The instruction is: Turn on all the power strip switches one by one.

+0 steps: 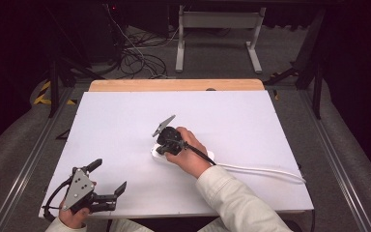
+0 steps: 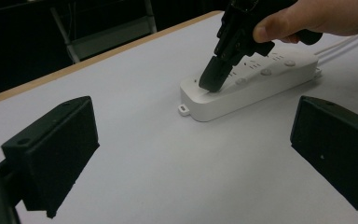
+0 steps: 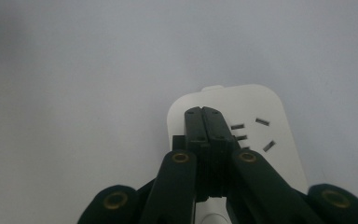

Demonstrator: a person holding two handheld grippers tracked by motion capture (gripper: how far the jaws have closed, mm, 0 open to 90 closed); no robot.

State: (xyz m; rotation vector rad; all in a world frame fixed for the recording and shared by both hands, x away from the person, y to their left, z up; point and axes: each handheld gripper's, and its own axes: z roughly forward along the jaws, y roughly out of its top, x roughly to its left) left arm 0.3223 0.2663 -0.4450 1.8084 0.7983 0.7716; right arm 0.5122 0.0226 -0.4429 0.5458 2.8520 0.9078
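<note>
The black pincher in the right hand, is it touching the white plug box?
Touching. In the left gripper view, the shut right gripper tips rest on the power strip top, no gap.

**Around the White Table**

A white table top (image 1: 125,125) filled the middle of the high view, and a strip of bare wood (image 1: 174,85) ran along its far edge. Beyond it, grey carpet (image 1: 212,53) covered the floor, where a tangle of dark cables (image 1: 137,58) lay to the left. A pale metal frame (image 1: 217,21) stood on two feet behind the table. Metal rails (image 1: 26,159) ran along both sides of the table, and a yellow-and-black striped marking (image 1: 42,92) sat on the floor at the left. The background was dark, with a small red light (image 1: 113,8) glowing near the top.
</note>
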